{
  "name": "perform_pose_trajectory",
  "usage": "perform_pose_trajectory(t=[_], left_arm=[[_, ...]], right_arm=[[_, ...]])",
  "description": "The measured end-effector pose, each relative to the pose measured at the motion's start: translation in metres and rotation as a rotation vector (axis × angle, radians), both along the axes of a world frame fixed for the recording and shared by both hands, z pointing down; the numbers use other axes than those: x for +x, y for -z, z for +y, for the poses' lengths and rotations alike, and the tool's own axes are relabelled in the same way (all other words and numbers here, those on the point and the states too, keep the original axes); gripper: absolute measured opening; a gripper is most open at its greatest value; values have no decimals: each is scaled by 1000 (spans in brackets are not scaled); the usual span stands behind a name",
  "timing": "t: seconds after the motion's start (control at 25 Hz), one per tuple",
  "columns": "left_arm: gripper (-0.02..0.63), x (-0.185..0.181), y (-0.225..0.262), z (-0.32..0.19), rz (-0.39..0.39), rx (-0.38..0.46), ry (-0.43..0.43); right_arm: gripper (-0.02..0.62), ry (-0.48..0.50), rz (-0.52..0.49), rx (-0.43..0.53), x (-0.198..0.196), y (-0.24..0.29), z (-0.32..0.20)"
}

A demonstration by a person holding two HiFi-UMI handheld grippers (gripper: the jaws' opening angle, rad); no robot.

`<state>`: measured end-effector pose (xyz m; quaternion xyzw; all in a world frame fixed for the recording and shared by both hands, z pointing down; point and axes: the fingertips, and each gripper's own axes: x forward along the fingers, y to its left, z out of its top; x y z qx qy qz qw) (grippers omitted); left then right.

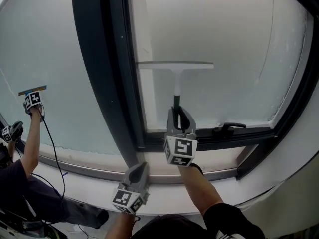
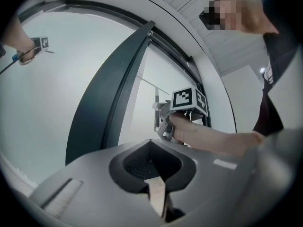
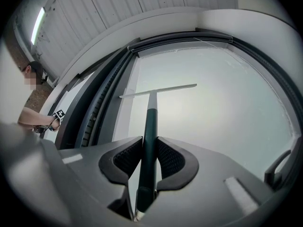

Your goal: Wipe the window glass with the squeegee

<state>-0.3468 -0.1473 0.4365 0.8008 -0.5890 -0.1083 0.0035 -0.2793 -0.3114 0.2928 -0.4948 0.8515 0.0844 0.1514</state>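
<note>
Your right gripper (image 1: pixel 180 114) is clamped on the dark handle of the squeegee (image 1: pixel 175 78), and the right gripper view shows the handle running straight up between the two ribbed pads (image 3: pixel 127 157), pinched from both sides. From that gripper the handle points to 12 o'clock. Its pale blade lies level across the window glass (image 1: pixel 229 39), pressed flat against the pane in its upper half. The blade's left end is just beside the dark window frame (image 1: pixel 99 83), at 9 o'clock of the blade.

Your left gripper (image 1: pixel 141 167) hangs lower, at 7 o'clock of the right one, in front of the pale sill (image 1: pixel 79 176) at the foot of the frame. In the left gripper view its jaws are brought together at the tips with nothing between them. It touches neither the squeegee nor the glass.

A black window handle (image 1: pixel 229 127) lies along the bottom rail at 4 o'clock of the blade, well apart from it.

Far out at 9 o'clock, on the neighbouring pane, another person's raised arm (image 1: pixel 31 143) holds a second gripper (image 1: pixel 33 101) against the glass, with a small wiper (image 1: pixel 32 89) at its top.
</note>
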Motion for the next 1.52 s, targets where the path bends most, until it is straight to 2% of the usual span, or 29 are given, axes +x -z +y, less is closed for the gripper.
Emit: perform_pose_trajectory(t=[0.88,1.52], left_arm=[[-2,4,-17,1,19,-25,6],[-2,9,-26,6,4,-42,-1]], right_arm=[[97,2,63,-109,3,-67,2],[97,5,87,-180,9,-111,16]])
